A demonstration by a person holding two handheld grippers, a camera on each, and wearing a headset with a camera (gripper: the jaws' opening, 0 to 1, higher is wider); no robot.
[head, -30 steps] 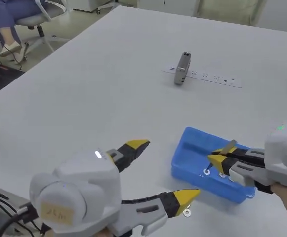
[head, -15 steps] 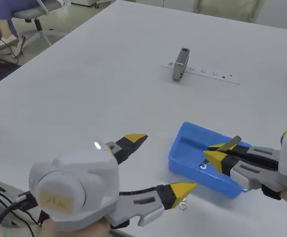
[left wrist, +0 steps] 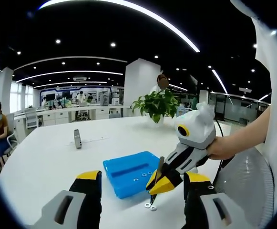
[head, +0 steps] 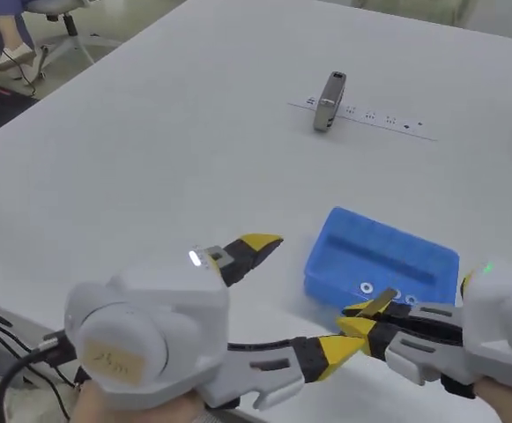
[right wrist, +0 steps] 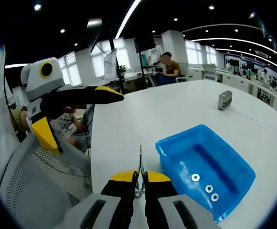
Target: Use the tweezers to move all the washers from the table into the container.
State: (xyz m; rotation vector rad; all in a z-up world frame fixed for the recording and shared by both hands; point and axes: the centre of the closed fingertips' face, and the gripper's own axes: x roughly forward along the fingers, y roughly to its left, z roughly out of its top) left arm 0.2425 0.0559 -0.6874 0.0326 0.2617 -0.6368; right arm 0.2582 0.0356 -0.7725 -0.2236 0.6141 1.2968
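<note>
A blue container (head: 388, 251) sits on the white table (head: 150, 150) and holds three washers (head: 367, 287). My right gripper (head: 358, 320) is shut on thin tweezers (right wrist: 140, 163) just in front of the container's near edge. In the left gripper view the tweezers (left wrist: 156, 177) point down at two loose washers (left wrist: 150, 206) on the table beside the container (left wrist: 124, 177). My left gripper (head: 298, 297) is open with nothing between its yellow-tipped jaws, close to the container's near left side. In the right gripper view the container (right wrist: 224, 183) lies to the right.
A white power strip (head: 370, 119) with a grey block (head: 329, 99) on it lies at the far side of the table. An office chair (head: 57, 11) stands off the table's far left corner. The table edge runs close behind both grippers.
My right gripper with the tweezers has drawn back from over the container to the table just in front of it. The left gripper stays open in much the same place.
</note>
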